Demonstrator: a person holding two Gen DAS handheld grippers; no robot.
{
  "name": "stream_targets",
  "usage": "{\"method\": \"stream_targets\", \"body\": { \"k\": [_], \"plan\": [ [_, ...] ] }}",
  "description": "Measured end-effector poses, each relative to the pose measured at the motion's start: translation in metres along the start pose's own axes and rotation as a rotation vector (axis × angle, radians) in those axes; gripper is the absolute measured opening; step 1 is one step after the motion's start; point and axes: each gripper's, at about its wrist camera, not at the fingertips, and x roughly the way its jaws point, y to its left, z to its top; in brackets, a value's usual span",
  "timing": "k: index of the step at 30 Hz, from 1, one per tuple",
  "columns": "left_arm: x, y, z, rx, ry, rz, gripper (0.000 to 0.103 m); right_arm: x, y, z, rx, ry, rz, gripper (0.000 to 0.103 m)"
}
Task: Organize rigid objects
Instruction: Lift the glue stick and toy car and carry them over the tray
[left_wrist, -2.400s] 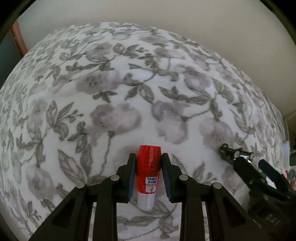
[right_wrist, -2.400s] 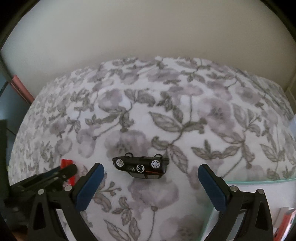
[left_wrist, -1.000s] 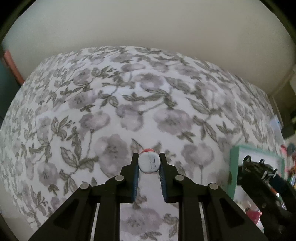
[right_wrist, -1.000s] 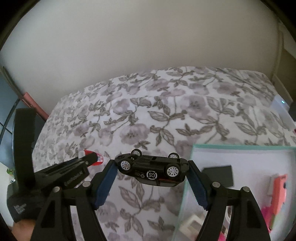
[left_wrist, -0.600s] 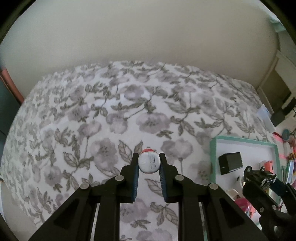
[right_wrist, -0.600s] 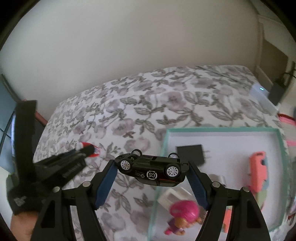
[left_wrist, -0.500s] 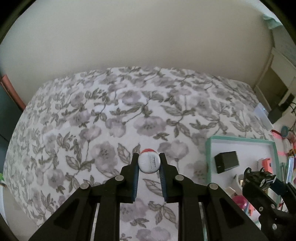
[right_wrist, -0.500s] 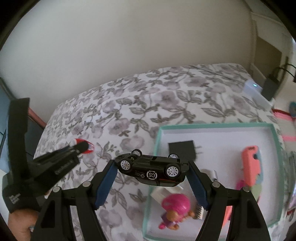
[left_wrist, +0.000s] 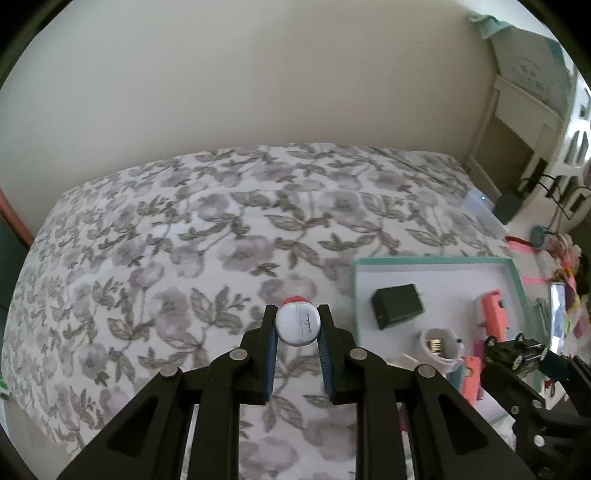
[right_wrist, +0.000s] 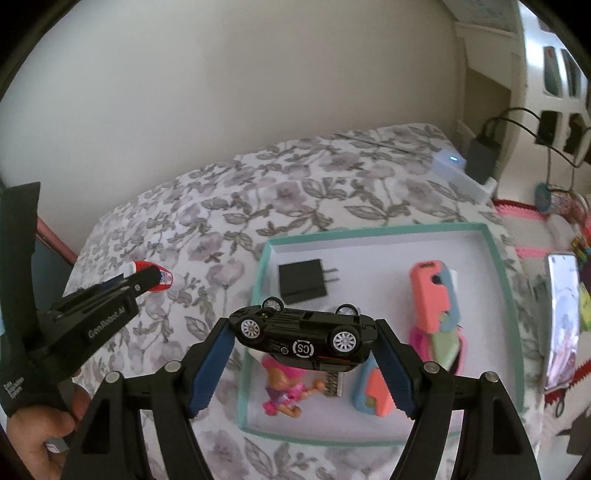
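Bed (left_wrist: 229, 229): covered in a white spread with grey floral print. Wall (left_wrist: 258, 81): plain cream, behind the bed. White box with lit blue dot (right_wrist: 452, 166): beside the bed's far corner. Phone (right_wrist: 559, 317): lay right of the tray.

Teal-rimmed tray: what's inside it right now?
In the tray: a black plug adapter, coral and pastel cases, a pink-haired doll and a white cup. The held toy car and right gripper cover part of the middle.
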Motion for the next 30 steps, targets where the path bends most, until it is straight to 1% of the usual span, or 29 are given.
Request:
{"method": "stream_targets", "body": {
  "k": [6, 10, 14, 22, 27, 30],
  "plan": [
    [0.003, -0.029, -0.001, 0.047, 0.017, -0.059, 0.021, 0.007, -0.025, -0.003, 0.028, 0.044, -0.056, 0.078],
    [0.010, -0.052, -0.001, 0.093, 0.039, -0.073, 0.021, 0.013, -0.039, -0.004, 0.035, 0.072, -0.082, 0.078],
    [0.019, -0.071, -0.001, 0.124, 0.063, -0.094, 0.021, 0.014, -0.050, -0.003, 0.042, 0.080, -0.097, 0.078],
    [0.040, -0.102, 0.004, 0.171, 0.111, -0.114, 0.021, 0.020, -0.079, 0.004, 0.085, 0.094, -0.140, 0.078],
    [0.059, -0.118, 0.006, 0.216, 0.136, -0.094, 0.021, 0.032, -0.090, 0.009, 0.094, 0.118, -0.155, 0.078],
    [0.071, -0.124, 0.006, 0.222, 0.155, -0.092, 0.021, 0.039, -0.091, 0.010, 0.086, 0.130, -0.161, 0.078]
  ]
}}
